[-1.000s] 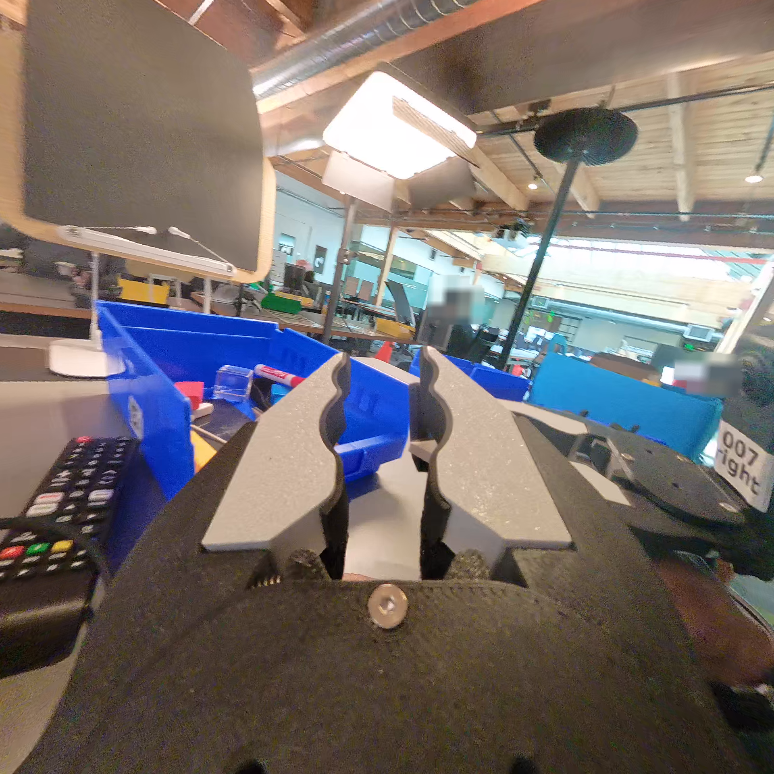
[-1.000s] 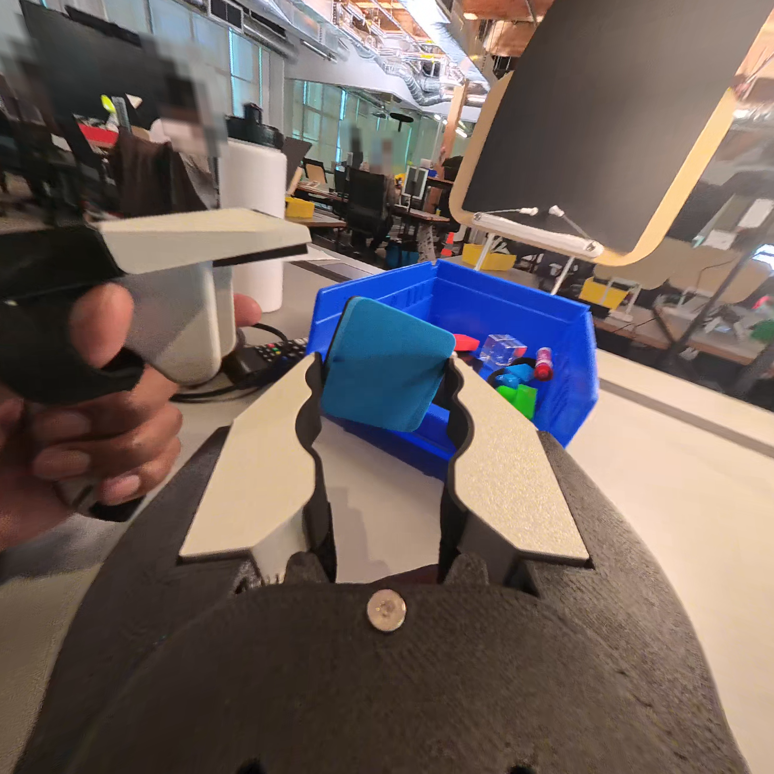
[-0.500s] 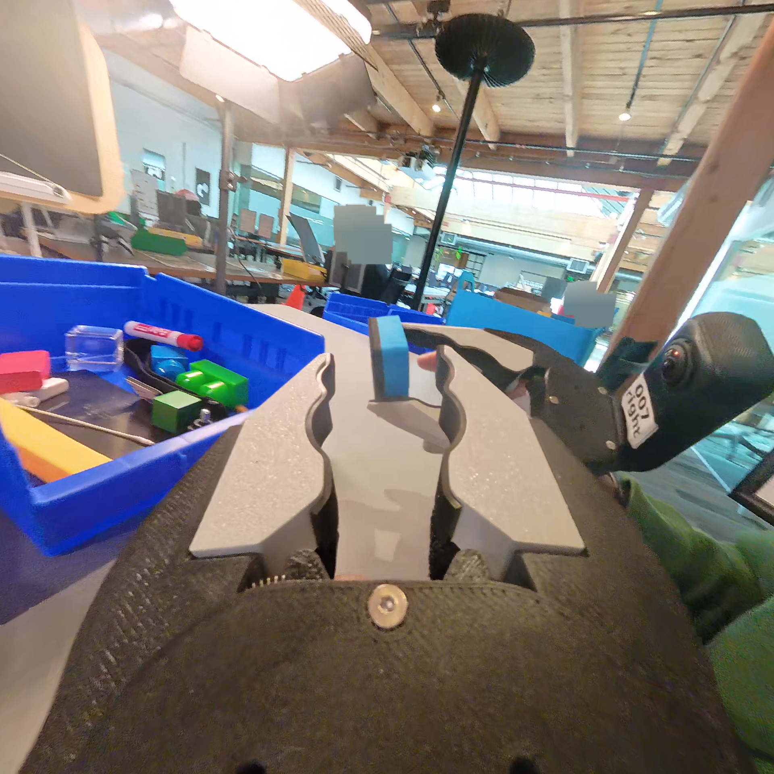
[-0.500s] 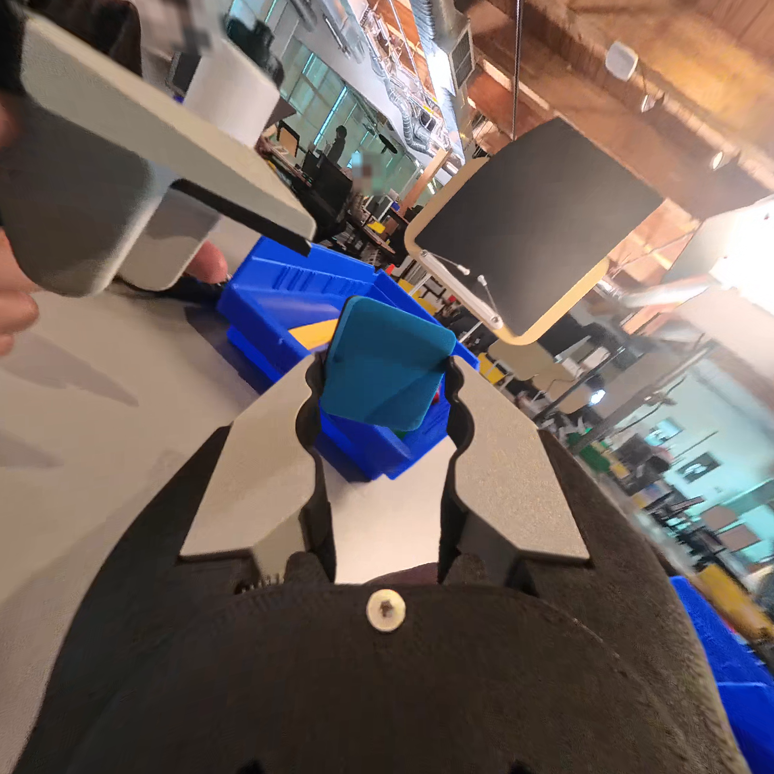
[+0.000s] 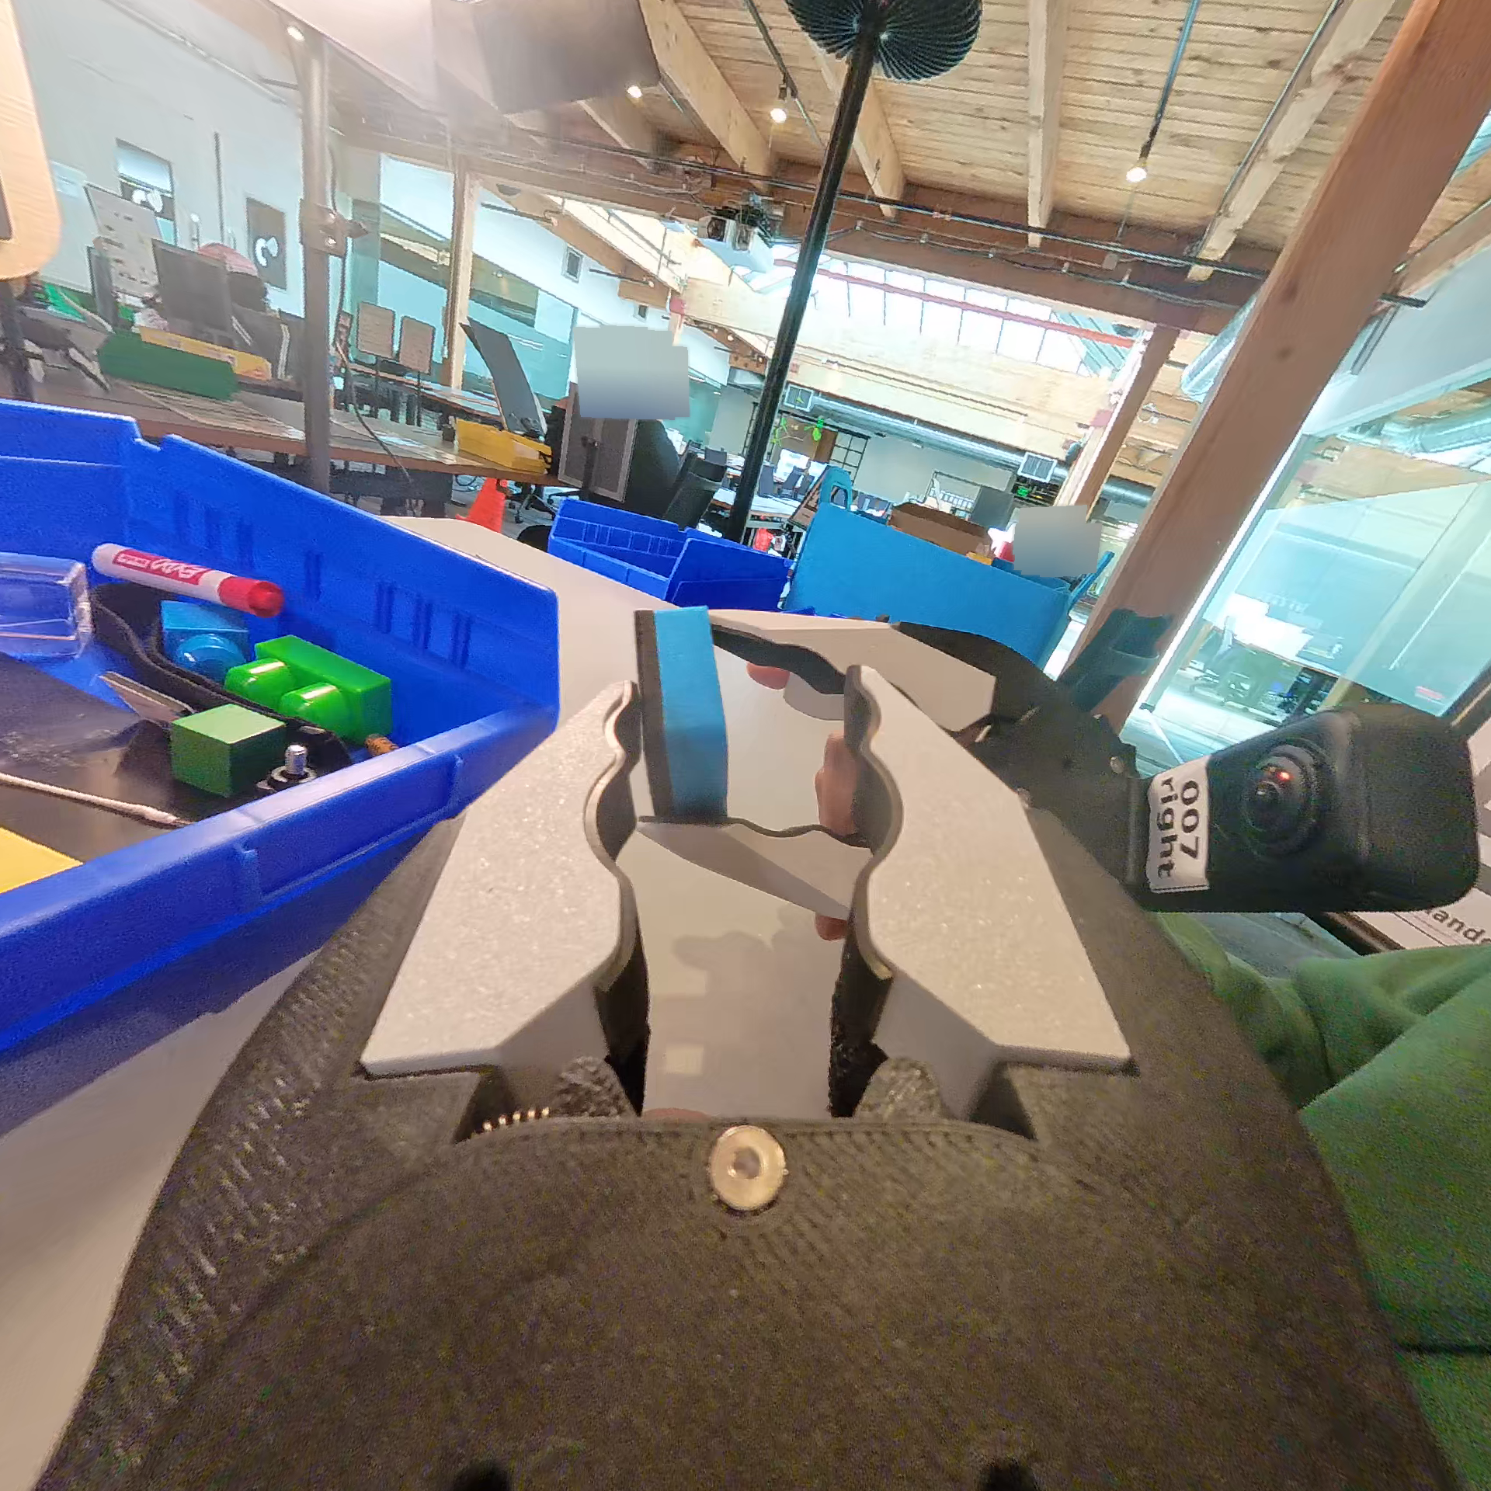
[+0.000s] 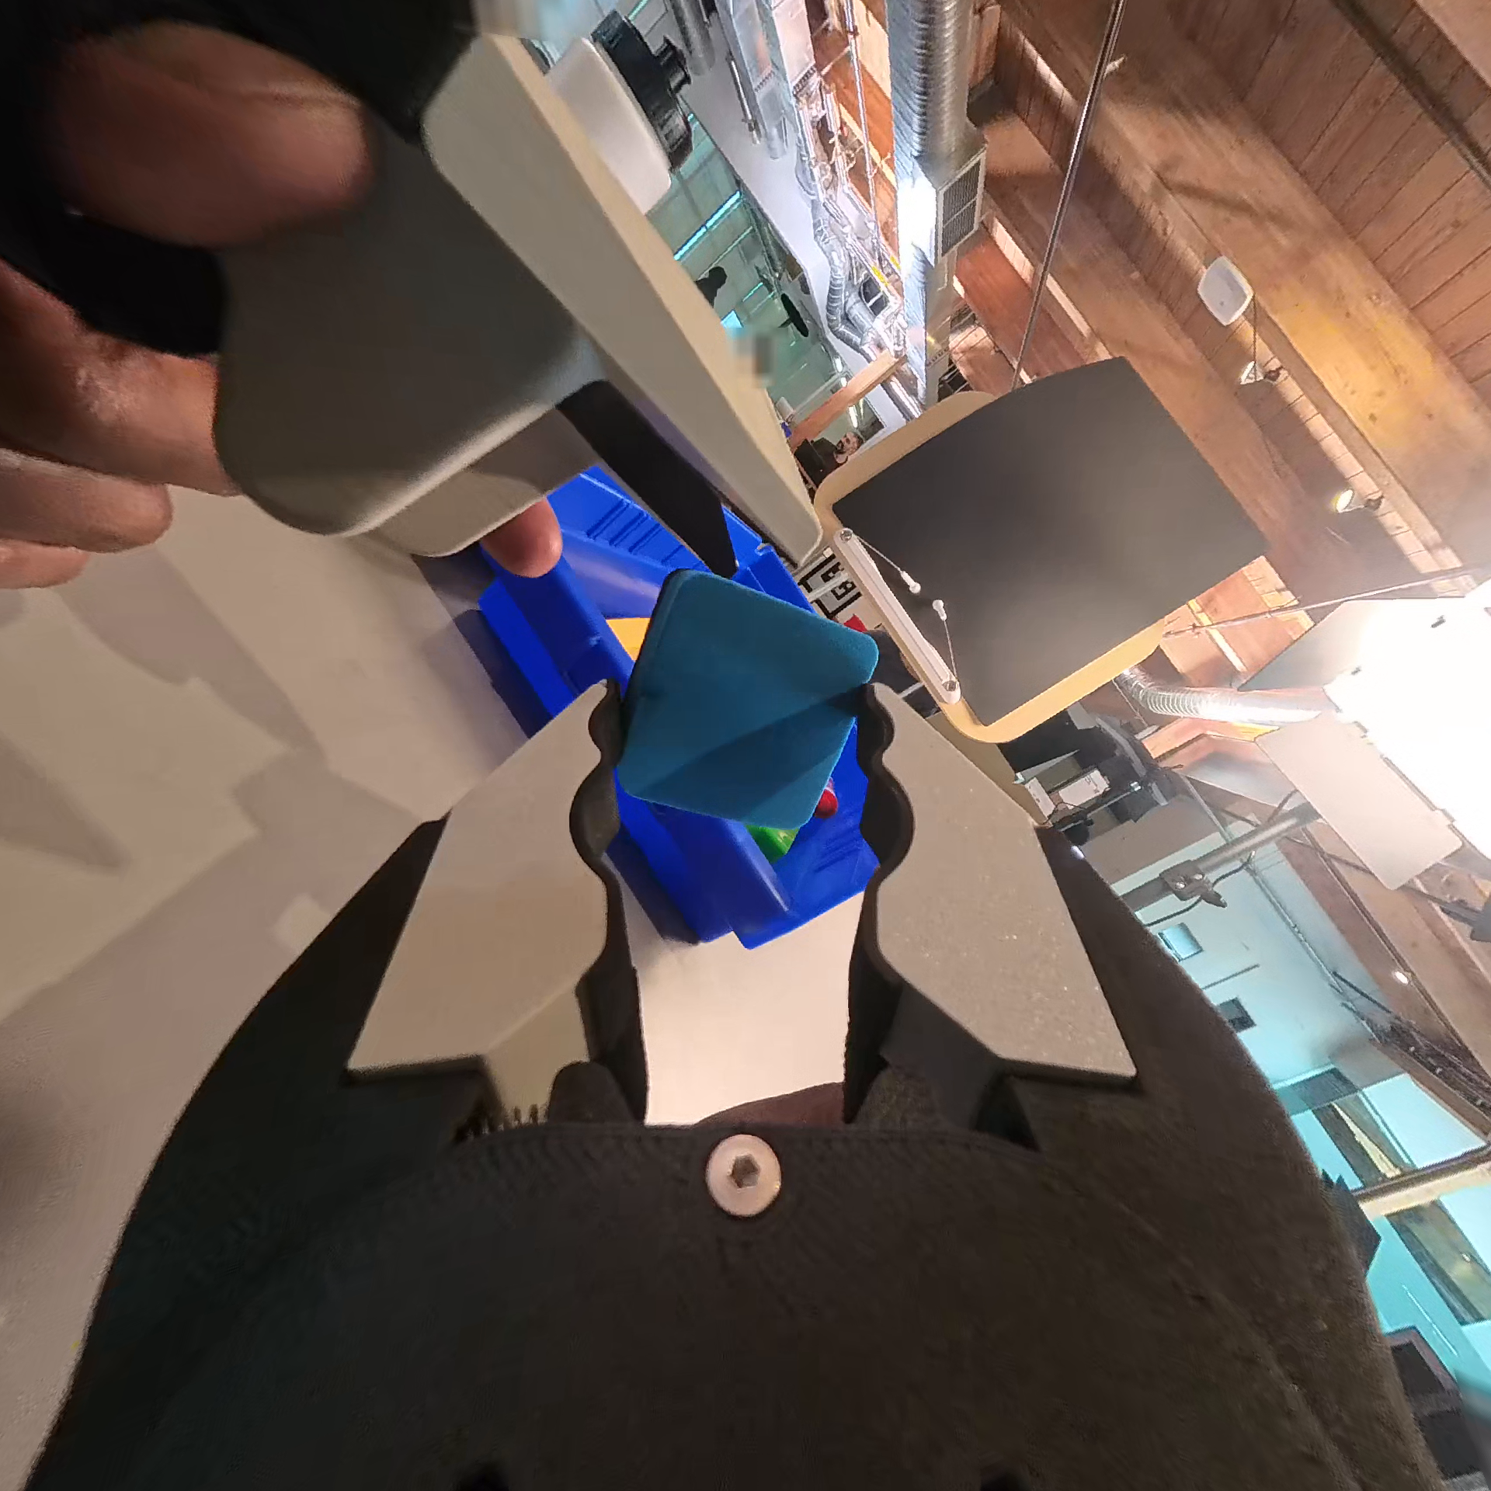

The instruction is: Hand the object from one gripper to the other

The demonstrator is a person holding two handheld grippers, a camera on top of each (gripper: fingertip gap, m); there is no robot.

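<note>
A flat blue pad point(image 6: 742, 726) with a black back is clamped between the fingertips of my right gripper point(image 6: 738, 710), which is shut on it. In the left wrist view the pad point(image 5: 686, 718) stands on edge between the open fingers of my left gripper point(image 5: 738, 702). It is close to the left finger, with a gap to the right finger. The right gripper's grey fingers point(image 5: 807, 637) reach in from the right, above and below the pad. In the right wrist view the left gripper's fingers point(image 6: 645, 323) hang at the upper left, just above the pad.
A blue bin point(image 5: 323, 774) stands on the grey table to the left, holding a red marker point(image 5: 185, 577), green blocks point(image 5: 323, 698) and a clear cube point(image 5: 40, 597). It also shows behind the pad in the right wrist view point(image 6: 702, 887). A green sleeve point(image 5: 1371, 1089) is at the right.
My left gripper has swung right, away from the bin, and closed in on the pad, which now sits between its open fingers. My right gripper has rolled and tilted up, still holding the pad.
</note>
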